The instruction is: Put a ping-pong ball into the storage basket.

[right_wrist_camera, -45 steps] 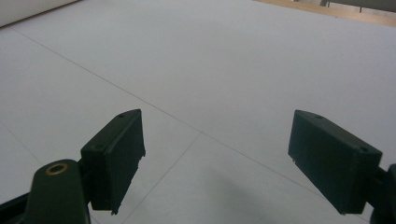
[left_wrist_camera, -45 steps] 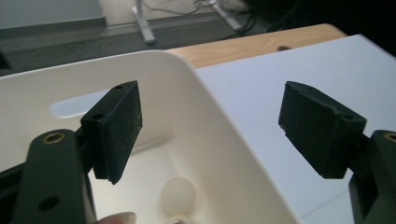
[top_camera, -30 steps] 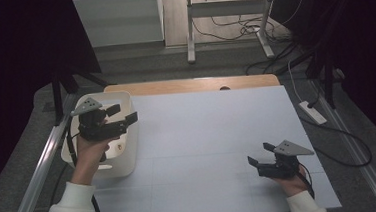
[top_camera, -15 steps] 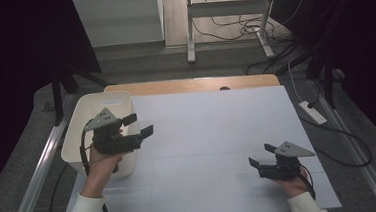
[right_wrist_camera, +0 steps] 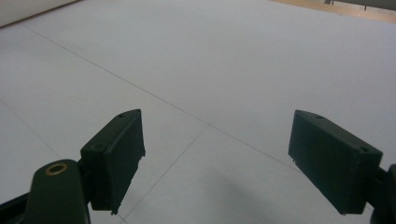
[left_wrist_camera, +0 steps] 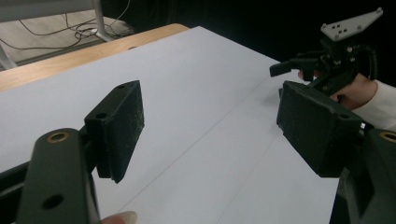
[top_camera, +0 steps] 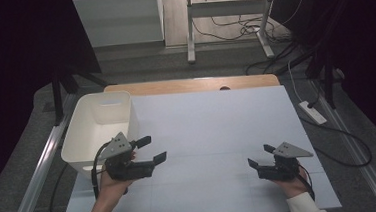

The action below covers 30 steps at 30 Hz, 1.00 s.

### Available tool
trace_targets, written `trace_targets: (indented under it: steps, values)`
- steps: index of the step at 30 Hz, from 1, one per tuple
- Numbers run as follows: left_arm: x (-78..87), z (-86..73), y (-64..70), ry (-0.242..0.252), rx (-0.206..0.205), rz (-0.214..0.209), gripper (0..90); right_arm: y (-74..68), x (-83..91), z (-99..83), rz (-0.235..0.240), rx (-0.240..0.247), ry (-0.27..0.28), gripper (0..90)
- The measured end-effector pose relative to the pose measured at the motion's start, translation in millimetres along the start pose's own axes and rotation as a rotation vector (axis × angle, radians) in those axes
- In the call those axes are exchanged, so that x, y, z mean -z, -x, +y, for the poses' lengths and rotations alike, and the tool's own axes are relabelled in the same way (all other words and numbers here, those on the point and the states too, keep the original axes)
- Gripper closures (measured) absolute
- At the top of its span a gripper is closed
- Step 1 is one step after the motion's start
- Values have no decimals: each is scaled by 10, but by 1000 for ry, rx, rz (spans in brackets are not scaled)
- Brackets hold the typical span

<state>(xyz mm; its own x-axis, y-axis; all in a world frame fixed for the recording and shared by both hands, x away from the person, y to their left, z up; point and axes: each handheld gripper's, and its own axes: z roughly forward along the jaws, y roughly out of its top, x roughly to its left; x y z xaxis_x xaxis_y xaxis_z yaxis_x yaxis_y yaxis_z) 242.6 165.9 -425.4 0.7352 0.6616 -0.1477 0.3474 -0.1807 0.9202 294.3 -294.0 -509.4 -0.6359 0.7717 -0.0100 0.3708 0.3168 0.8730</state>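
My left gripper (top_camera: 154, 148) hovers open over the white table sheet (top_camera: 212, 124), just right of the white bin (top_camera: 77, 159), with nothing between its jaws. In the left gripper view the left gripper (left_wrist_camera: 212, 126) stands wide apart over bare sheet, and the person's other hand (left_wrist_camera: 355, 91) holds a gripper farther off. Near the front right of the table, my right gripper (top_camera: 259, 155) rests low and open. Seen from the right gripper view, the right gripper (right_wrist_camera: 224, 158) frames nothing but white sheet (right_wrist_camera: 210, 56). The bin's inside looks empty as far as it shows.
A wooden table edge (top_camera: 189, 85) runs along the back of the sheet. On the floor lie a power strip (top_camera: 313, 112) at the right and cables near a metal stand (top_camera: 189, 30). A metal rail (top_camera: 36, 182) runs along the left side.
The left gripper has moved from above the bin toward the front and right, out over the sheet. The right gripper has stayed put.
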Motion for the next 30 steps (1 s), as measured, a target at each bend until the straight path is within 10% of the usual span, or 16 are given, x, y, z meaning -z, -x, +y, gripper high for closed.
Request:
trace_targets:
  steps: [30]
  values:
    - [53, -985, -125, -84, 20, 36, 240, -43, 101, -35, 47, 15, 31, 185]
